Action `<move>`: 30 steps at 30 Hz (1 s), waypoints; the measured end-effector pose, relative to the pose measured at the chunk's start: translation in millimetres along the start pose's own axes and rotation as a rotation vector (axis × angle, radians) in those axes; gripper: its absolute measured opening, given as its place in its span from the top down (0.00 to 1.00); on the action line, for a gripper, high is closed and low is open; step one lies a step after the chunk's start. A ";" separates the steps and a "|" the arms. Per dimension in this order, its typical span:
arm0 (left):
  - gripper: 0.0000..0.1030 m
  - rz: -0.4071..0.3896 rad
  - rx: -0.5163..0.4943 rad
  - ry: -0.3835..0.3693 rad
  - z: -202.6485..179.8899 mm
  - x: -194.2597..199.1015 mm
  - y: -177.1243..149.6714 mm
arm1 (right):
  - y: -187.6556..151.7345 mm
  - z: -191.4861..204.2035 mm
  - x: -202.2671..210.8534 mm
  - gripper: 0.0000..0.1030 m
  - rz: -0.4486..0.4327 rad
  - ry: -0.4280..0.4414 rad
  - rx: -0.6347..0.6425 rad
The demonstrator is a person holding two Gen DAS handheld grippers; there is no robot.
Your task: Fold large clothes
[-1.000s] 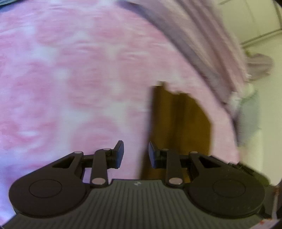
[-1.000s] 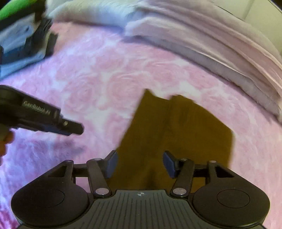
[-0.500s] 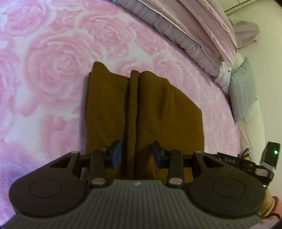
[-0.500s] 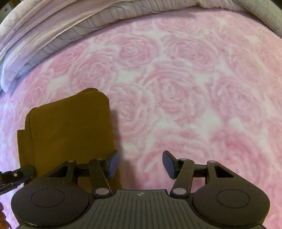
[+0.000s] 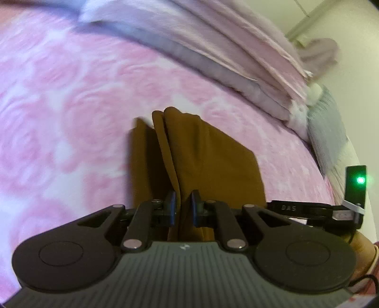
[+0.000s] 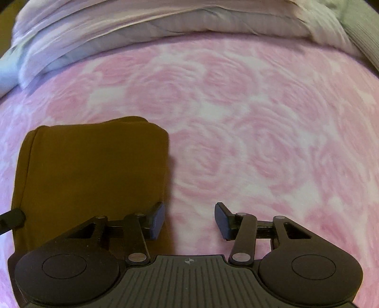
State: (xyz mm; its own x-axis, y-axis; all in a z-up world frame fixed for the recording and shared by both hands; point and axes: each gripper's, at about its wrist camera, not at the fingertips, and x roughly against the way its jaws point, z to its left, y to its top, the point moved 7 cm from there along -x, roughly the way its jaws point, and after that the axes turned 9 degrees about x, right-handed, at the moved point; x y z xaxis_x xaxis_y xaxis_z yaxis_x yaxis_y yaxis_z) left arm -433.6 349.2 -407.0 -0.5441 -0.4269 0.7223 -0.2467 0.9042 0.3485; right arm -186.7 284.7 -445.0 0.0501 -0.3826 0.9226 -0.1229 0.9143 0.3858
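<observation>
A folded mustard-brown garment [image 5: 213, 161] lies on the pink rose-patterned bedspread [image 5: 59, 123]. My left gripper [image 5: 182, 209] is shut on a raised fold at the garment's near edge, with cloth pinched between the blue pads. In the right wrist view the same garment [image 6: 90, 170] lies flat at the lower left. My right gripper [image 6: 189, 220] stands open over bare bedspread [image 6: 260, 142], its left finger at the garment's right edge and nothing between the fingers. The right gripper's body [image 5: 315, 210] shows at the right of the left wrist view.
A stack of pale pink and lilac bedding [image 5: 213, 47] runs along the far side of the bed, seen too as bedding [image 6: 154, 21] in the right wrist view. A grey ribbed cushion [image 5: 327, 132] lies at the right. The tip of the left gripper [image 6: 9, 220] shows at the left edge.
My left gripper has closed from open onto the garment's middle fold. My right gripper stays open beside the garment's right edge and has shifted slightly.
</observation>
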 end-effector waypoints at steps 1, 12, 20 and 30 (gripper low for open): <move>0.91 0.002 0.024 0.018 7.8 -2.3 -0.3 | 2.6 7.1 -0.3 0.56 -0.008 -0.012 0.024; 0.87 -0.009 -0.011 0.103 17.8 0.5 10.2 | 10.6 14.0 11.7 0.57 -0.103 -0.061 0.086; 0.87 -0.074 -0.208 0.096 -28.2 -26.0 47.5 | 38.6 51.9 24.5 0.64 -0.330 0.128 0.220; 0.72 -0.088 -0.023 0.128 -5.9 11.9 20.9 | 7.9 12.9 14.2 0.48 -0.208 0.289 0.059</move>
State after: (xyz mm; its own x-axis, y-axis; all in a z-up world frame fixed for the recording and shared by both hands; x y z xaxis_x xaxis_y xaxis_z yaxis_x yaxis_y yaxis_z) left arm -440.5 363.0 -387.6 -0.4142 -0.5042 0.7577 -0.2698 0.8631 0.4269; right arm -199.6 284.7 -428.8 0.3571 -0.4984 0.7900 -0.1368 0.8087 0.5720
